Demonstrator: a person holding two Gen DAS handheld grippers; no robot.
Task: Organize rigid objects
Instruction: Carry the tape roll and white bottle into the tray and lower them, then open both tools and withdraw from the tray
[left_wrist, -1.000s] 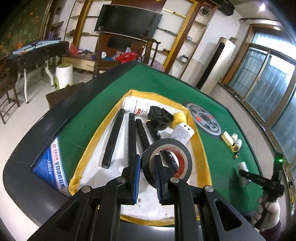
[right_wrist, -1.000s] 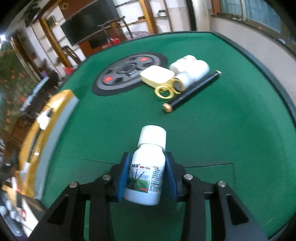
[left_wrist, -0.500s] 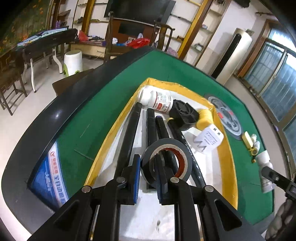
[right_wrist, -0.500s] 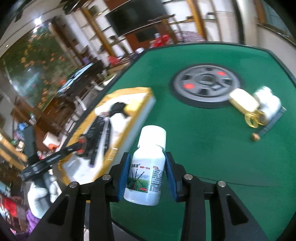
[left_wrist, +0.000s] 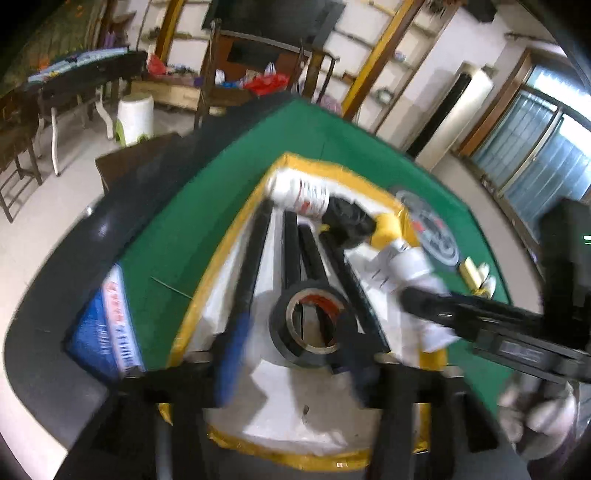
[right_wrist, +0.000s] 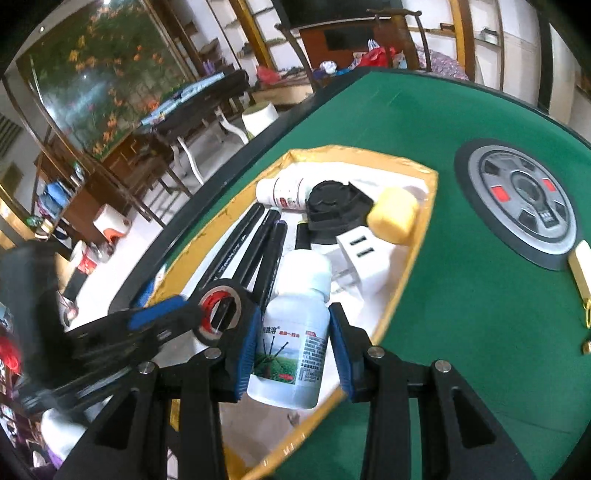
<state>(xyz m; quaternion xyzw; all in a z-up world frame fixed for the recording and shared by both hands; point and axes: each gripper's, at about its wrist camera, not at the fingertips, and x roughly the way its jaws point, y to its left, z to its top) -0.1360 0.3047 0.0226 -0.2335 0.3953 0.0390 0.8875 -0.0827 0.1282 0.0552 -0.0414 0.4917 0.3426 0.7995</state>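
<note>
A yellow-rimmed white tray (left_wrist: 192, 317) (right_wrist: 424, 206) lies on the green table. My left gripper (left_wrist: 291, 343) has its jaws spread, and the black tape roll (left_wrist: 308, 326) lies on the tray floor between them, one finger through its hole; it also shows in the right wrist view (right_wrist: 218, 314). My right gripper (right_wrist: 291, 347) is shut on a white labelled bottle (right_wrist: 291, 343) and holds it over the tray's near right part; the bottle shows in the left wrist view (left_wrist: 417, 273). Black sticks (left_wrist: 255, 258), another white bottle (left_wrist: 299, 192), a black cap (right_wrist: 332, 210), a yellow piece (right_wrist: 395, 214) and a white plug (right_wrist: 365, 254) lie in the tray.
A grey round disc (right_wrist: 524, 199) lies on the felt right of the tray. A cream block (right_wrist: 583, 269) with gold bits lies beyond it. The table's black rim (left_wrist: 74, 266) runs along the left; chairs and desks stand on the floor behind.
My left gripper has opened and the tape roll now rests on the tray. My right gripper has carried the white bottle leftward over the tray, close to the left gripper.
</note>
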